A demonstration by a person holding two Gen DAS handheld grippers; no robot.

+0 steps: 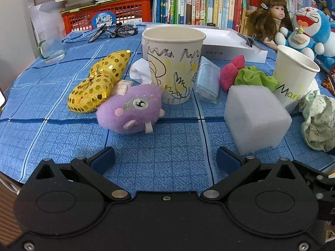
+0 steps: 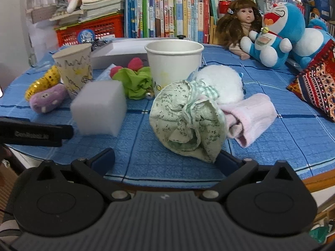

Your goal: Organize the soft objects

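Both your grippers, left (image 1: 165, 156) and right (image 2: 166, 159), gape empty. Purple plush (image 1: 130, 109) center-left, foam block (image 1: 256, 116) right, floral cloth (image 2: 188, 123) center: all loose; cups (image 1: 173, 62) seemingly unfilled.

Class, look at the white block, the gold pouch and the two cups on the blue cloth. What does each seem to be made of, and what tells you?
White block: probably foam or sponge; matte, finely pored faces with soft edges.
Gold pouch: fabric covered in shiny round sequins that catch the light.
Two cups: paper, it seems; thin rolled rims, matte white walls bearing pen drawing and lettering.
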